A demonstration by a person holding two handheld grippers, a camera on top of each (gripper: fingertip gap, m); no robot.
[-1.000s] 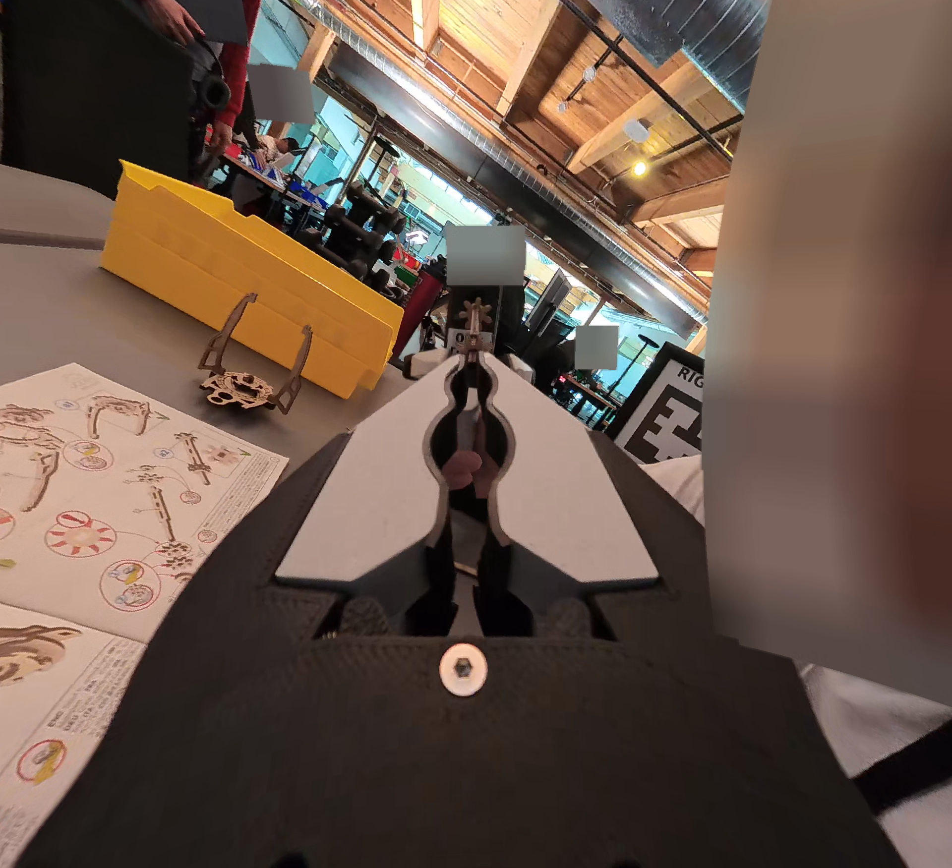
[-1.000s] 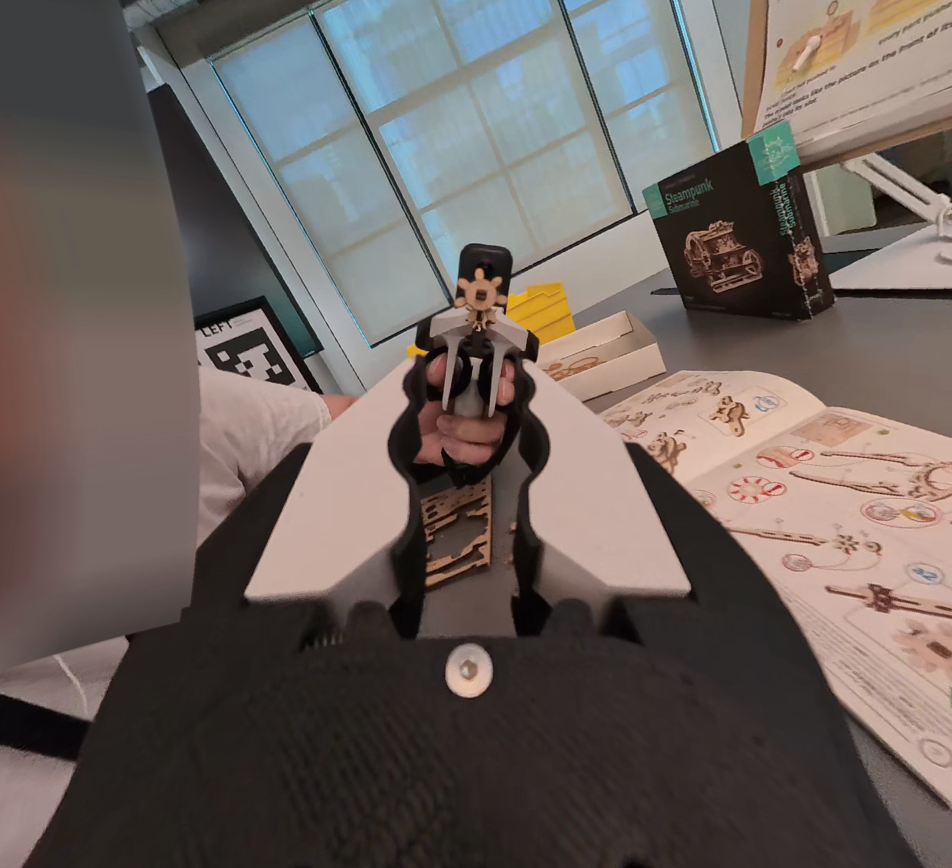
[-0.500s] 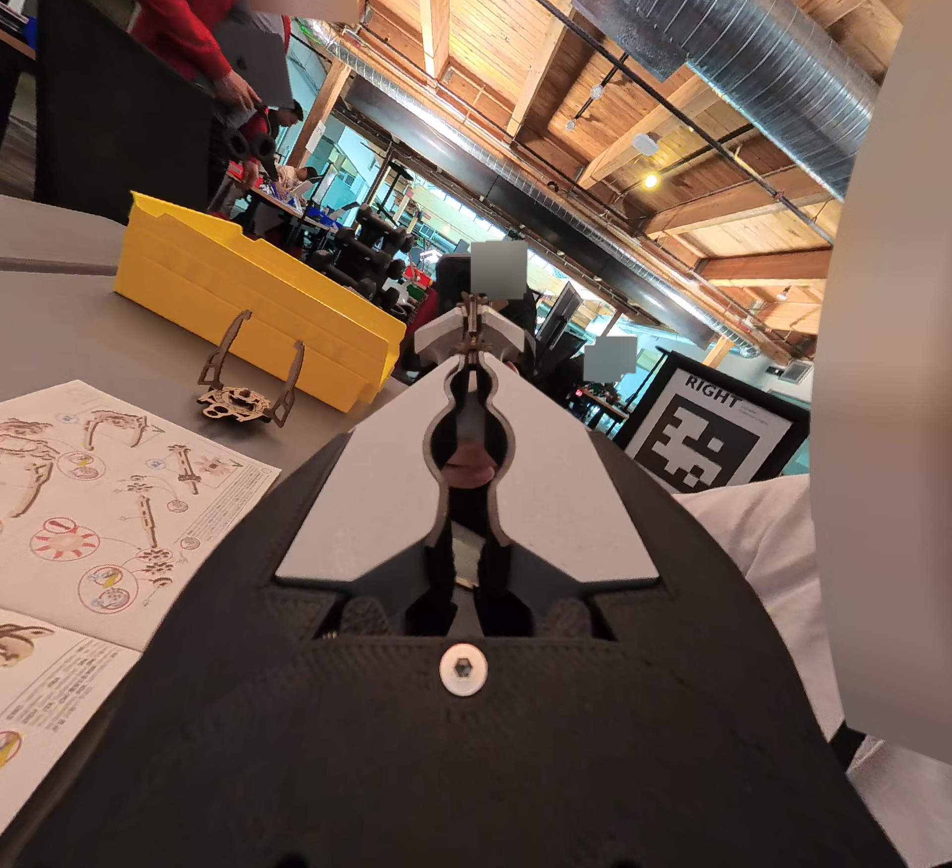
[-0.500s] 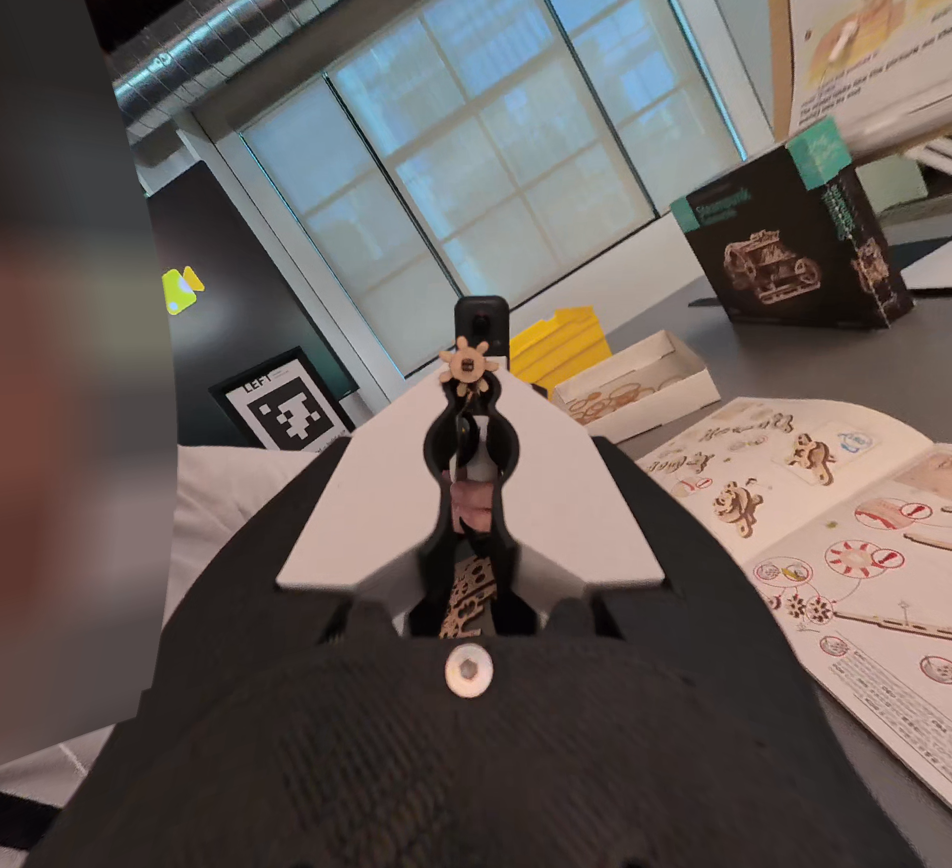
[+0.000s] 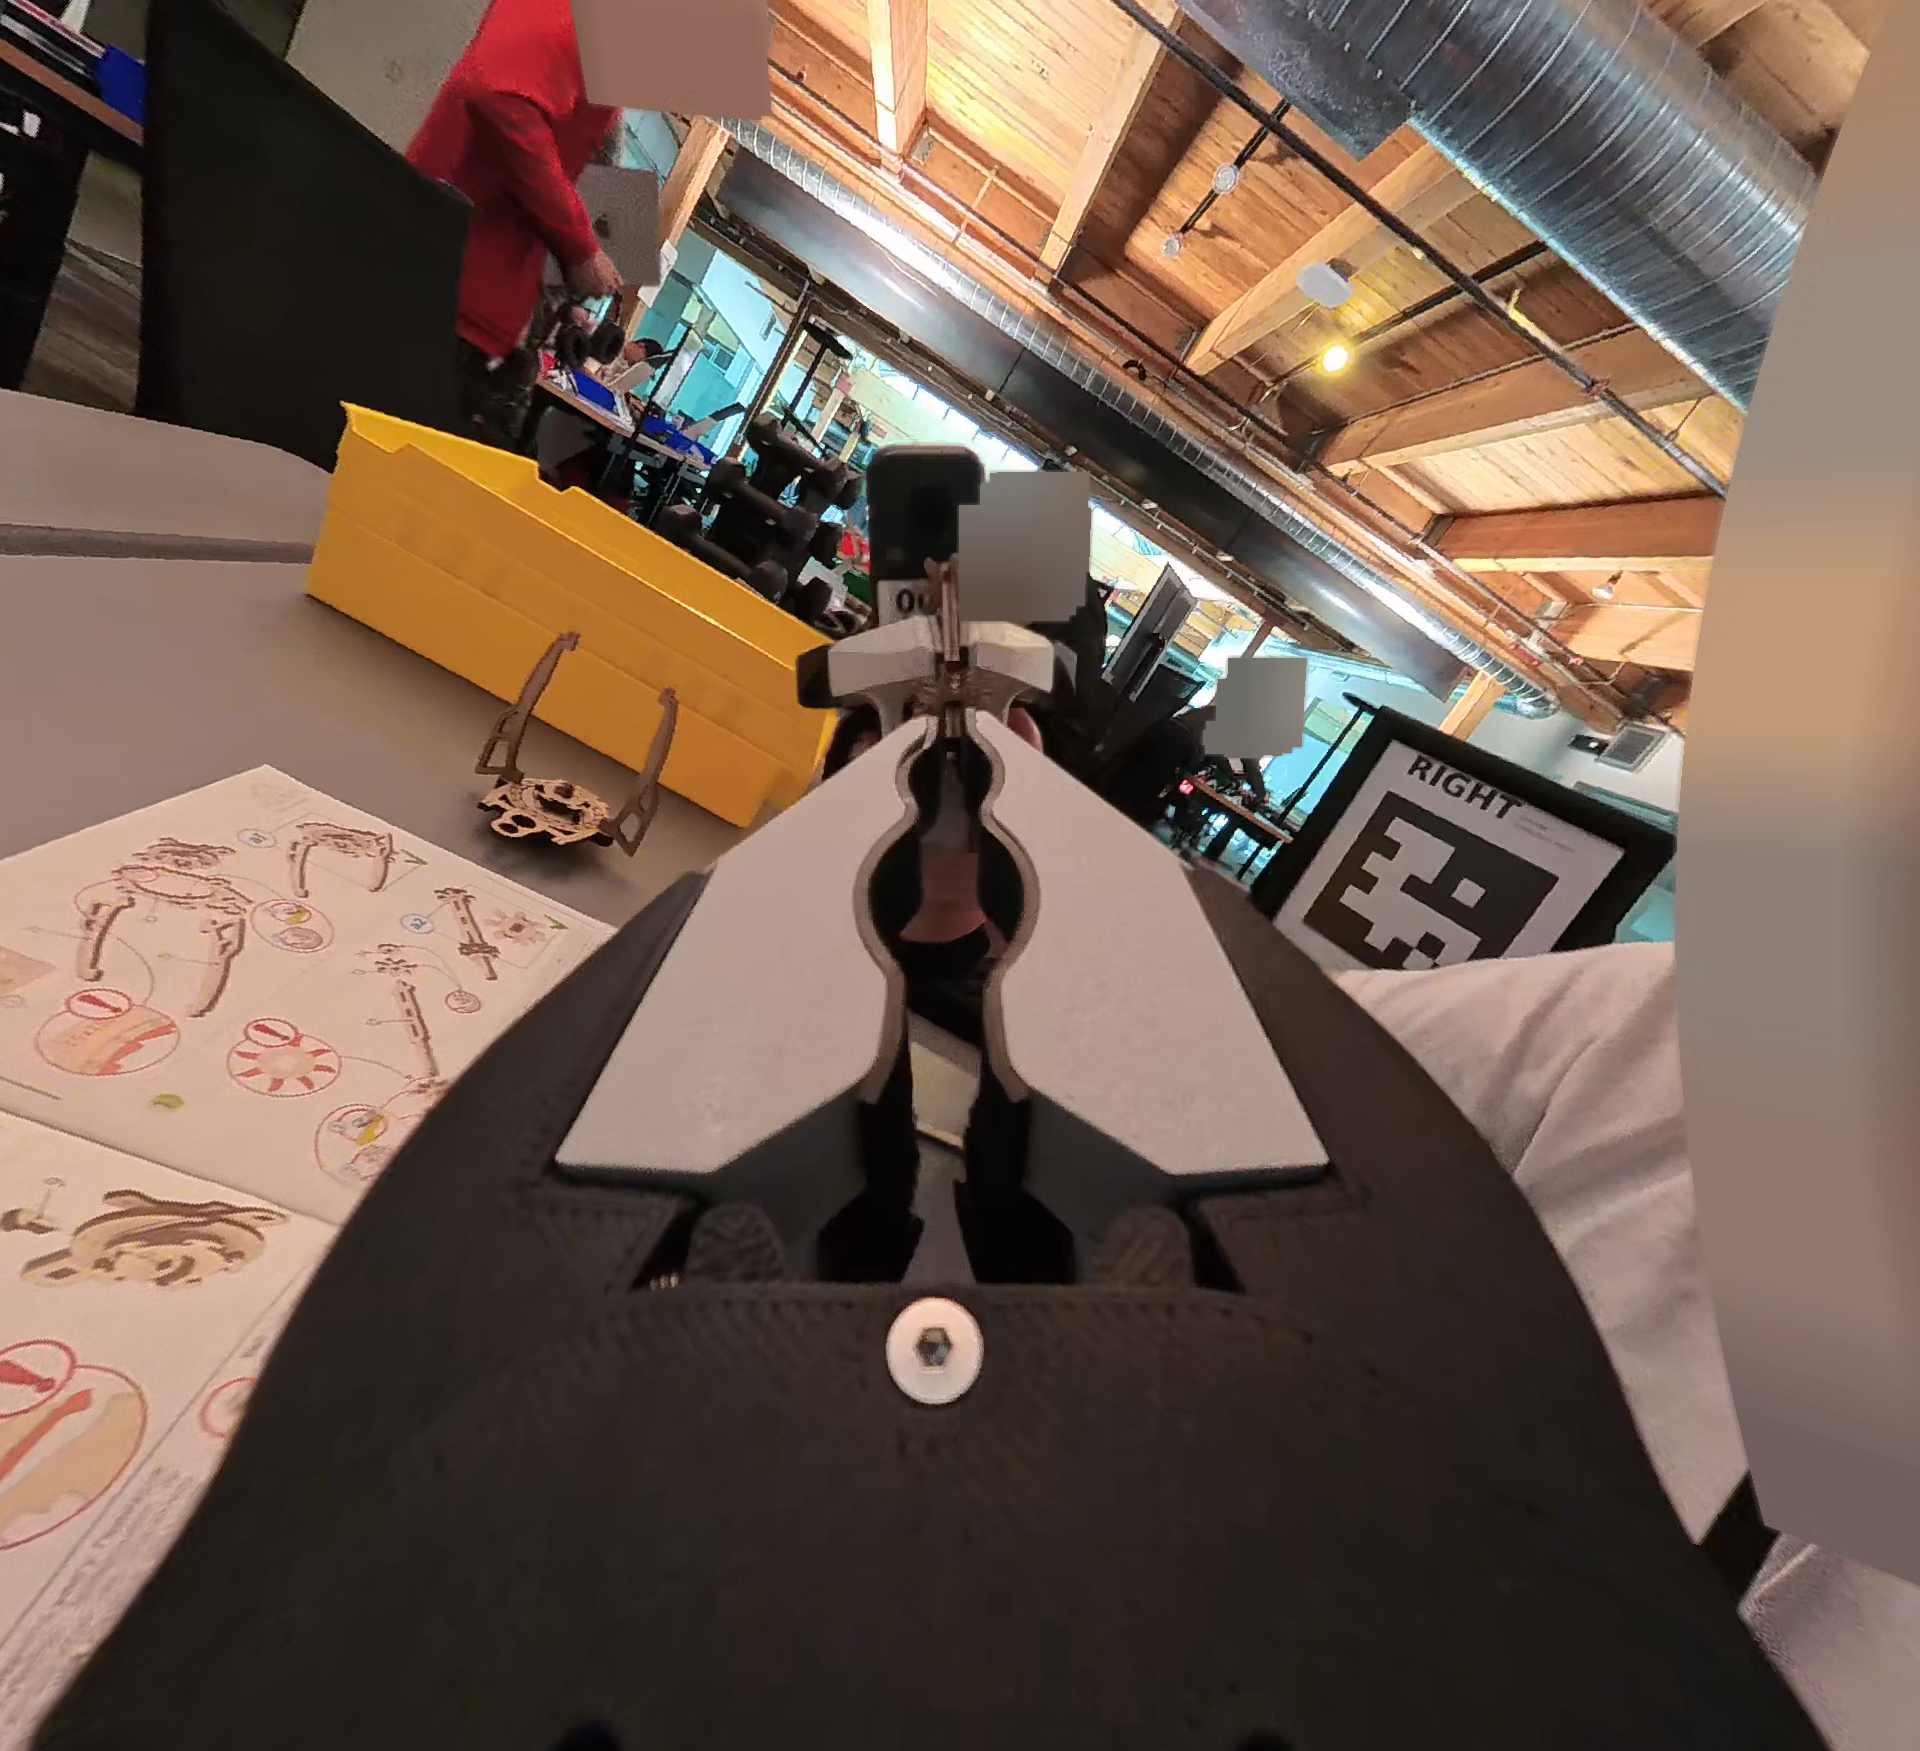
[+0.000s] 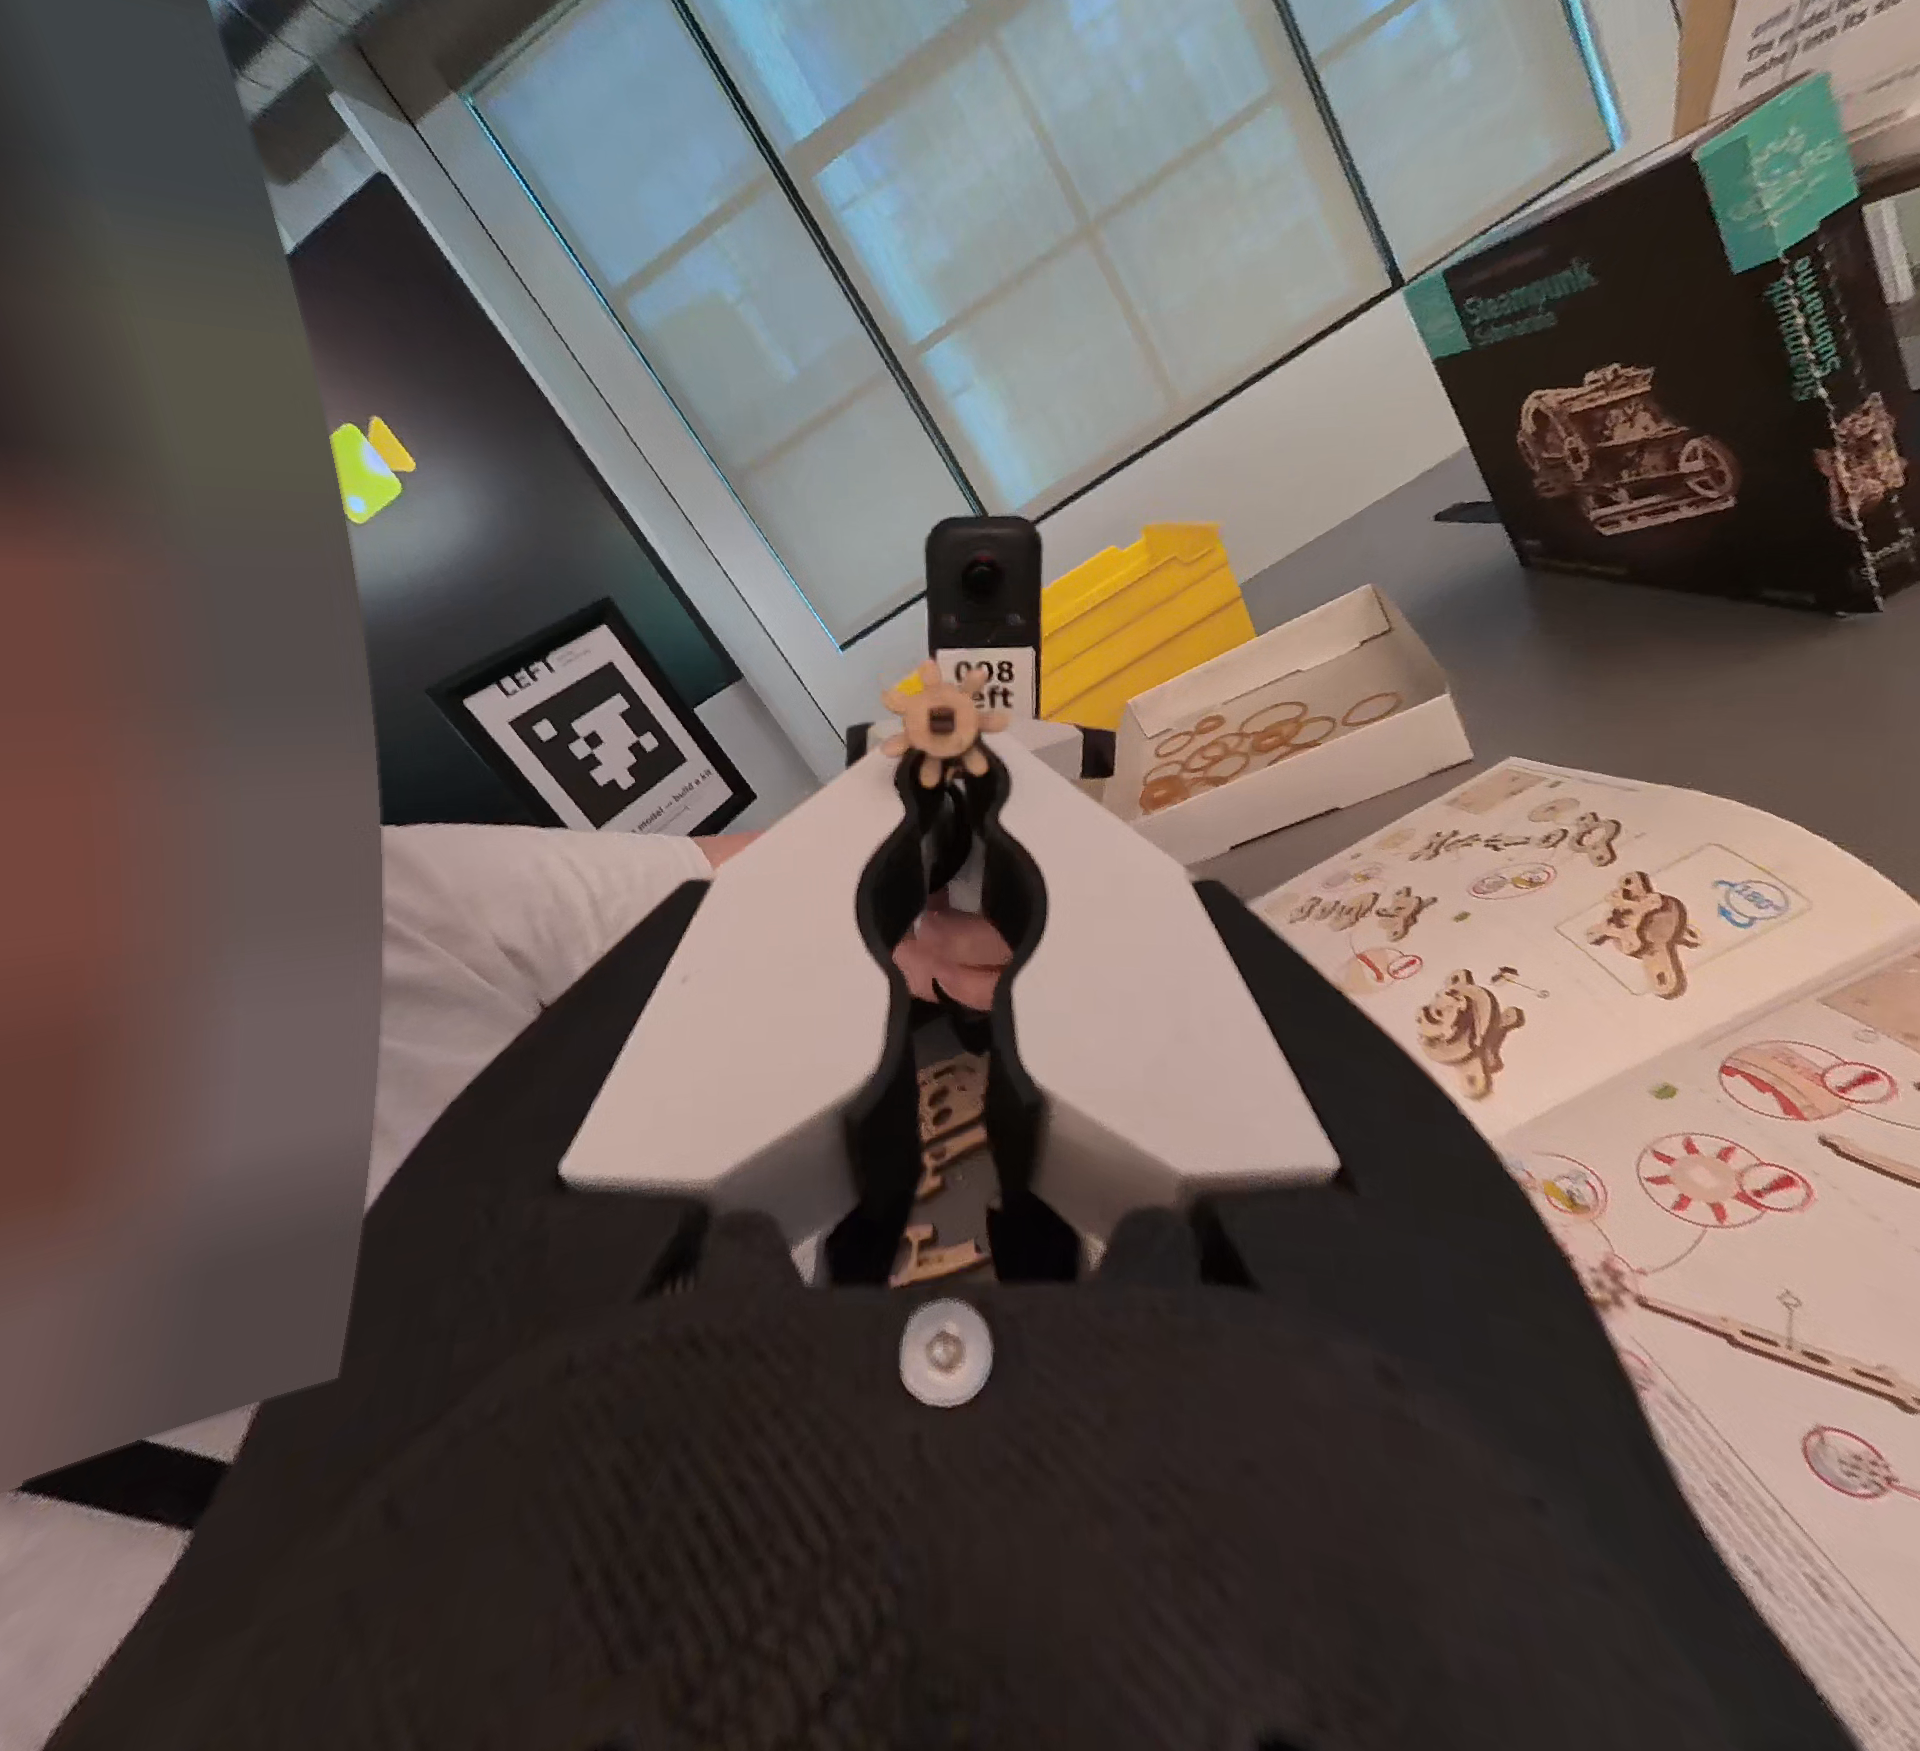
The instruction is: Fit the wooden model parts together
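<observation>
My left gripper [image 5: 948, 727] and right gripper [image 6: 940, 761] meet tip to tip above the grey table. Both have their jaws shut. A small wooden gear [image 6: 935, 727] on a thin shaft sits right at the right gripper's tips. In the left wrist view the same piece [image 5: 945, 662] shows edge-on, sticking up from my left tips against the right gripper [image 5: 925, 662]. Exactly where each pad grips it is hidden. A partly built wooden assembly [image 5: 561, 802] with two upright arms stands on the table at the left.
The open instruction booklet [image 5: 260, 953] lies on the table, also in the right wrist view [image 6: 1610, 974]. A yellow bin [image 5: 540, 579], a white tray of rings [image 6: 1288, 735] and a black kit box [image 6: 1683, 413] stand behind. A cut-out wooden sheet [image 6: 951, 1171] lies below my right gripper. A person in red stands far left. My left and right fingertips are right by each other.
My right gripper was open a second ago; it has shut and moved up to the gear at the left gripper's tips. Both grippers have tilted upward a little.
</observation>
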